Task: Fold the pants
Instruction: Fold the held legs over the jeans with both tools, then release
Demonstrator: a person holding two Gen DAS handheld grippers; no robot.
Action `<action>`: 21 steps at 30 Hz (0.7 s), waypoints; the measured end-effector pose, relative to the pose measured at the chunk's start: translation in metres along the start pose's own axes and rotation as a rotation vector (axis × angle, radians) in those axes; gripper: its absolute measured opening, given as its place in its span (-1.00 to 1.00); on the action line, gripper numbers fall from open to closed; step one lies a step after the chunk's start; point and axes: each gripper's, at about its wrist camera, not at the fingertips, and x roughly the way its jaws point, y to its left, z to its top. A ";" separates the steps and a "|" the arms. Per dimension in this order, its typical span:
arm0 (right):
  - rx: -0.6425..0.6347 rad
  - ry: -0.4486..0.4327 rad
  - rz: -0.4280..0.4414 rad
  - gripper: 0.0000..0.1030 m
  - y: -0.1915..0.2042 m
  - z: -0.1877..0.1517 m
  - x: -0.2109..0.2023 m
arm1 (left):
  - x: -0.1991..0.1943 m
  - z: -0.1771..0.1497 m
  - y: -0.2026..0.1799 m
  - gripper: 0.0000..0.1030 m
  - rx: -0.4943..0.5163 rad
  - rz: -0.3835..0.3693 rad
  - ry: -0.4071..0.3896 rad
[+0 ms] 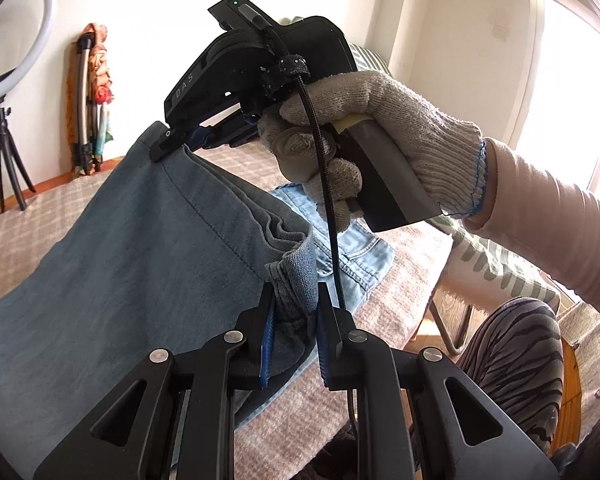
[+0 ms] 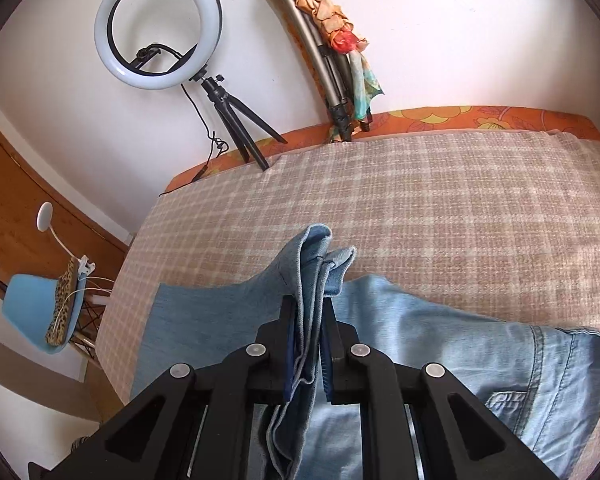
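Blue denim fills the lower left of my left wrist view: the pants hang lifted over the checked bed cover, the waist part still lying on the bed further right. At the far left a ring light on a small tripod stands by the white wall, and beside it a folded tripod with a flowered cloth leans there. My left hand-held gripper is nearly closed, its pads pinching a bunched hem corner of the pants. Up and across from it, my right hand-held gripper bites the other corner of the same leg end, so the cloth stretches between the two. My gloved right hand wraps its handle, a black cable hanging down in front of it. In the right wrist view the right hand-held gripper is likewise almost shut on several folded layers of denim that poke up between its fingers, with the paler pocket side of the pants spread on the bed to the right.
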 end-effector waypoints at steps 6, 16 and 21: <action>0.034 -0.012 -0.052 -0.83 -0.048 -0.001 -0.026 | 0.031 0.018 -0.030 -0.69 0.051 -0.055 0.010; 0.133 -0.035 -0.116 -0.85 -0.133 -0.014 -0.062 | 0.086 0.030 -0.069 -0.69 0.132 -0.125 0.069; 0.202 -0.070 -0.147 -1.00 -0.170 -0.015 -0.071 | 0.110 0.022 -0.078 -0.69 0.162 -0.123 0.115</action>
